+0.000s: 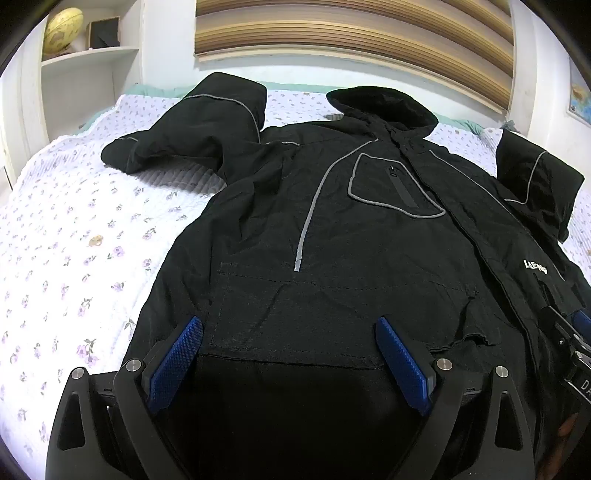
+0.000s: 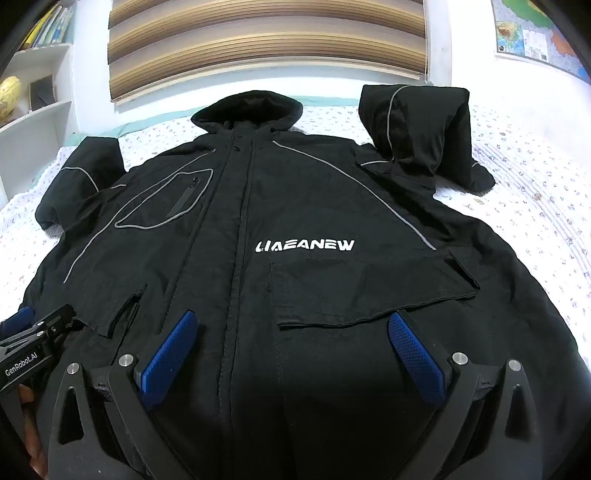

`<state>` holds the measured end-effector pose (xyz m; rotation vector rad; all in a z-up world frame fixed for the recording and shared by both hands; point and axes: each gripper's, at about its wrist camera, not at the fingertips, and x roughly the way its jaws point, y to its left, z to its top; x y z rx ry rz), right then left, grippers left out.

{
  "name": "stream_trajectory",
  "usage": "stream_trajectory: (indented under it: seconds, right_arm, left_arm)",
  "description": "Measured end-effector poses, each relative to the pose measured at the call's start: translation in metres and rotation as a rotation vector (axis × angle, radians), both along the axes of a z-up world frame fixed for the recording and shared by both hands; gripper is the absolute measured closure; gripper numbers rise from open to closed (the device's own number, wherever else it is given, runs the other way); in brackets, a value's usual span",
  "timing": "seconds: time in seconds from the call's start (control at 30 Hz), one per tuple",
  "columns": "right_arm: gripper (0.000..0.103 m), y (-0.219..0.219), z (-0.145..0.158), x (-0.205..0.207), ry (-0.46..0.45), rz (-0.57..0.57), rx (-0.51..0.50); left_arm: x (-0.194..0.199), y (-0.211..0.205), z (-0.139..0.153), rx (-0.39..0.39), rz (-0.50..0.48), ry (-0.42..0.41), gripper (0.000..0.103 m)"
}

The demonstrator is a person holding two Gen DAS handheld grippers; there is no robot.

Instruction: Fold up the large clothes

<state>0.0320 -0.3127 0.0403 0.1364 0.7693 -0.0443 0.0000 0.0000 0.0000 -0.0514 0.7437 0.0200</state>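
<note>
A large black hooded jacket [image 1: 351, 229] [image 2: 295, 206] with grey piping and white chest lettering lies front up on a bed, hood toward the far wall. Both sleeves [image 1: 192, 136] [image 2: 424, 136] are bent inward near the shoulders. My left gripper [image 1: 290, 328] hovers open over the lower left pocket panel, nothing between its blue pads [image 1: 177, 363]. Over the lower right pocket flap, my right gripper [image 2: 293, 325] stands open as well, its blue pads [image 2: 417, 358] apart and bare. Each gripper shows at the edge of the other's view.
The bed has a white floral quilt [image 1: 74, 240] [image 2: 535, 221] with free room on both sides of the jacket. A white shelf with a globe [image 1: 62, 29] stands at the far left. A striped blind [image 2: 266, 44] and a wall map [image 2: 528, 37] hang behind the bed.
</note>
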Motion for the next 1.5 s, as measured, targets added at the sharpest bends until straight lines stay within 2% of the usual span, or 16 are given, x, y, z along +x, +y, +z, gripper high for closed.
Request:
stream_trajectory:
  seconds: [1.3,1.43,1.47,1.5]
  right_arm:
    - [0.0,0.001,-0.002,0.0,0.004,-0.007,0.0]
    - [0.0,0.006,0.006,-0.004,0.007,-0.028,-0.045]
    - [0.0,0.009,0.012,-0.005,0.013,-0.027,-0.067]
    - [0.0,0.015,0.022,-0.008,0.01,-0.019,-0.093]
  left_arm:
    - [0.001,0.0,0.0,-0.002,-0.001,0.005,0.008]
    - [0.01,0.002,0.006,-0.037,-0.037,0.075,0.009]
    - [0.007,0.012,0.02,-0.098,-0.071,0.088,0.009]
    - [0.007,0.016,0.021,-0.121,-0.075,0.068,0.009]
